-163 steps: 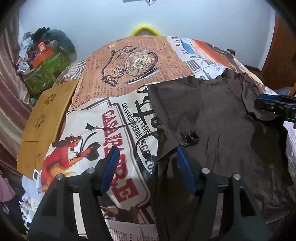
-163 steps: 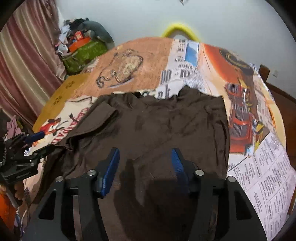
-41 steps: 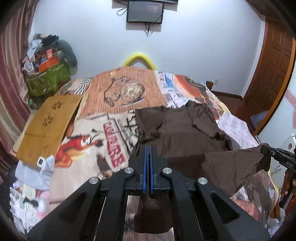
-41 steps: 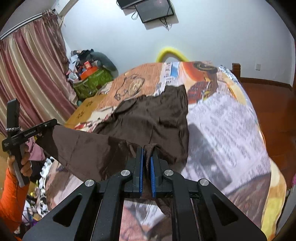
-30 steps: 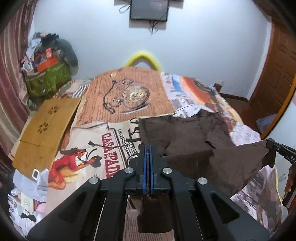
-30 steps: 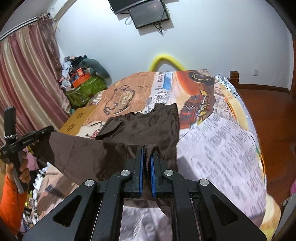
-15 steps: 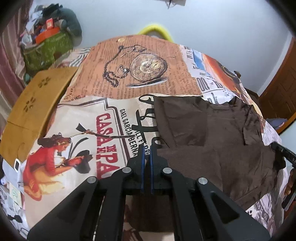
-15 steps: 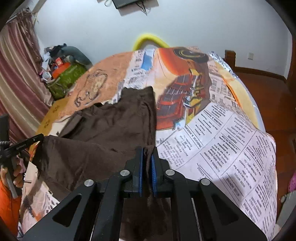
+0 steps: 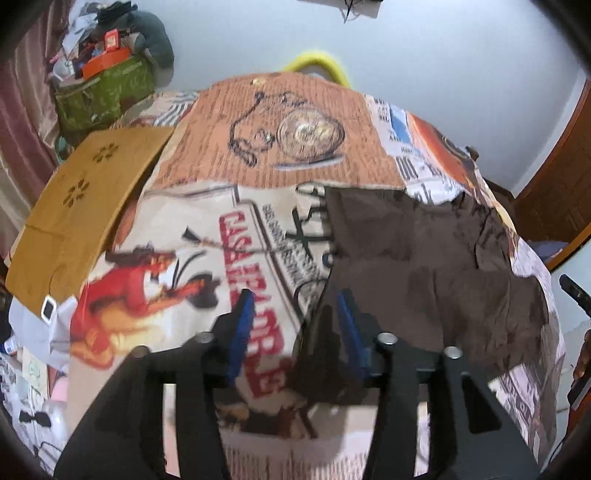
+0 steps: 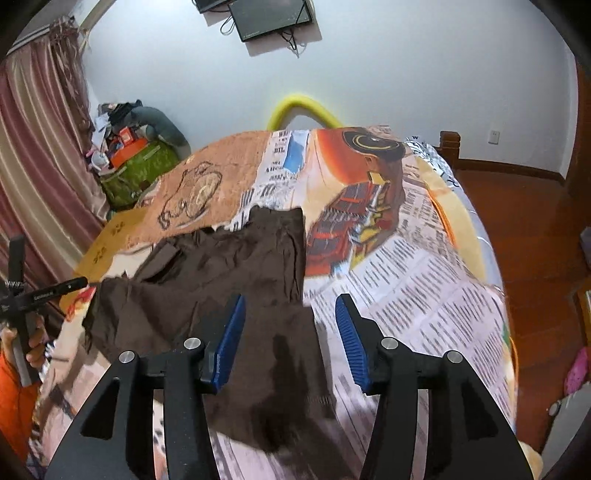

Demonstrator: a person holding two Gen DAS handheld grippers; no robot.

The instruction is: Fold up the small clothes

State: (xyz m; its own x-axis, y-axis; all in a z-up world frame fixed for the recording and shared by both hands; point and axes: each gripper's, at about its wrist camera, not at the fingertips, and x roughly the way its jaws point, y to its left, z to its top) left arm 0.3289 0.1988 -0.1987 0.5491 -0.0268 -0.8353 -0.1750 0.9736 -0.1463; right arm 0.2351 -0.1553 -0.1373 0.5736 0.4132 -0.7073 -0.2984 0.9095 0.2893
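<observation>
Both tools [image 9: 295, 325] [image 10: 290, 332] now open, garment [image 10: 236, 280] released.

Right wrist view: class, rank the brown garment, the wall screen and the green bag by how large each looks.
1. brown garment
2. wall screen
3. green bag
The last two look close; distance makes true size unsure.

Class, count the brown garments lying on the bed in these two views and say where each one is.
1. A single brown shirt lies on the printed bedspread, its bottom half folded up over its top half. Both the left gripper and right gripper are open above its near edge.
</observation>
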